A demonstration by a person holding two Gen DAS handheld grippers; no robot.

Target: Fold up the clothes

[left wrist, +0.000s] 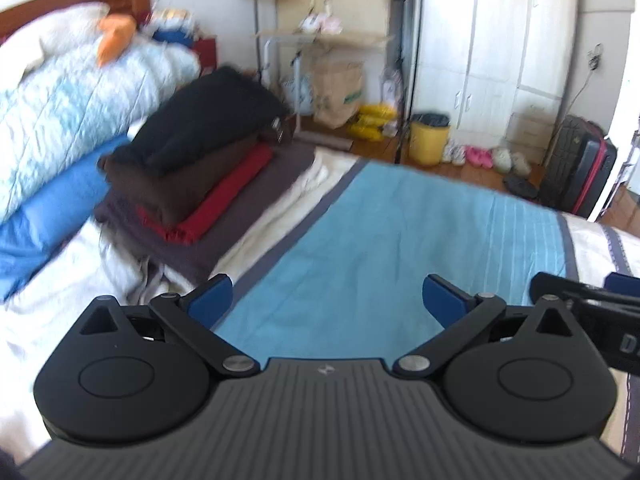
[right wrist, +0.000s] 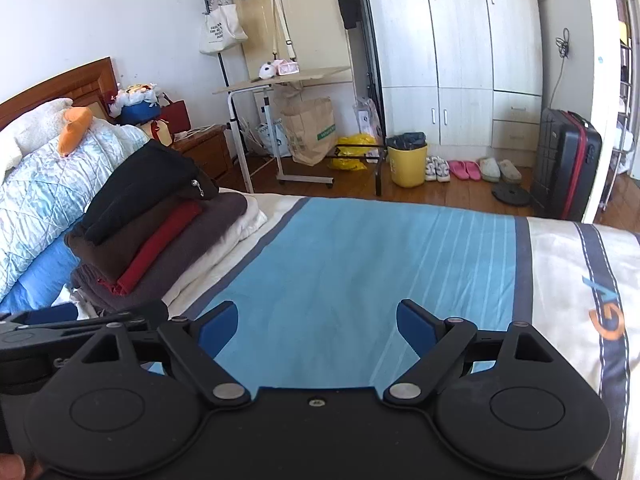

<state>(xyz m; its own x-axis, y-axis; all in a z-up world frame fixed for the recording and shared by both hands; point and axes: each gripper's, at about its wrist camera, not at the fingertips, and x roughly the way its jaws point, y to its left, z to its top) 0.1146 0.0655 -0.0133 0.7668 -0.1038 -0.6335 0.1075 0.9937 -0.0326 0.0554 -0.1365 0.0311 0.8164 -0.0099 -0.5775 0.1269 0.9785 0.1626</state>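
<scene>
A stack of folded clothes [left wrist: 192, 176] lies on the bed at the left: a black garment [right wrist: 136, 192] on top, then brown, red and dark grey-brown pieces. My left gripper [left wrist: 328, 300] hovers open over the blue panel of the bedspread [left wrist: 392, 232], nothing between its blue pads. My right gripper [right wrist: 318, 328] is open too, above the same bedspread [right wrist: 360, 264], to the right of the stack [right wrist: 160, 232]. Each gripper shows at the other's frame edge: the right one [left wrist: 588, 300] and the left one [right wrist: 72, 324].
A quilted light-blue duvet [left wrist: 68, 104] and blue pillow [left wrist: 44, 216] lie by the headboard. Beyond the bed's far edge stand a side table [right wrist: 280, 80], paper bag [right wrist: 312, 128], yellow bin [right wrist: 408, 160], shoes [right wrist: 464, 168], suitcase [right wrist: 564, 160] and white wardrobe [right wrist: 460, 48].
</scene>
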